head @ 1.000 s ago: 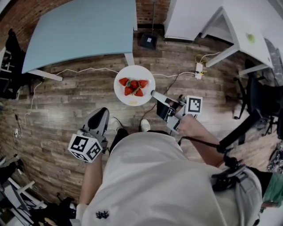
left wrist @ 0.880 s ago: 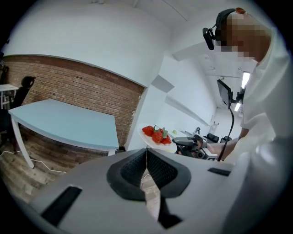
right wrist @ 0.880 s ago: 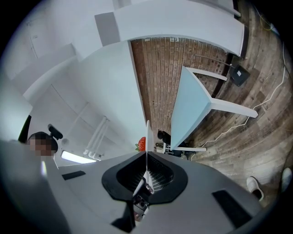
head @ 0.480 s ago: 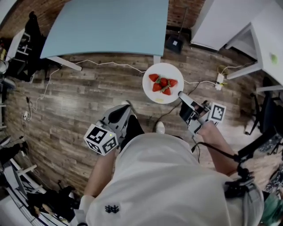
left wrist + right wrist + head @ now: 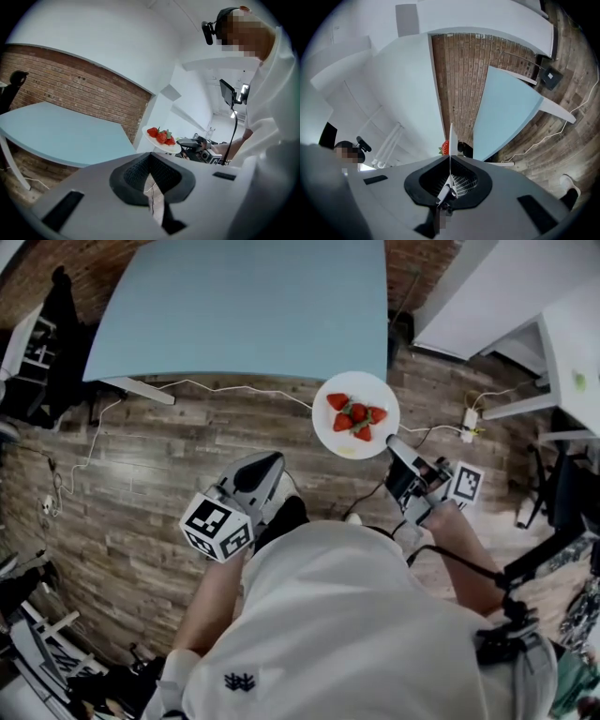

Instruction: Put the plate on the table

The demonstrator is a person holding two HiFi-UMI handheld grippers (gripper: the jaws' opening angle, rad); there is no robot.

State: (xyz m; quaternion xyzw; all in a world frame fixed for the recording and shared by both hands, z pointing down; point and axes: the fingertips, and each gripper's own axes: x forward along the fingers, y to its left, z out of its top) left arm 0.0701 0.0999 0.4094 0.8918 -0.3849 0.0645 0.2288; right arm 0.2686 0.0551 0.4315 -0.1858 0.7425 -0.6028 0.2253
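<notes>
While right hand-held gripper (image 5: 394, 443) pinches plate (image 5: 329, 431) rim near table (image 5: 244, 306) edge; left hand-held gripper (image 5: 262, 468) pressed together

White cable (image 5: 234, 387) across wooden floor (image 5: 141, 479)

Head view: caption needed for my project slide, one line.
Right gripper holds a white plate of strawberries by its rim over wooden floor, near the light-blue table; left gripper shut.

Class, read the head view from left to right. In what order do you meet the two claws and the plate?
left claw → plate, carrying strawberries → right claw, shut on the plate's rim
</notes>
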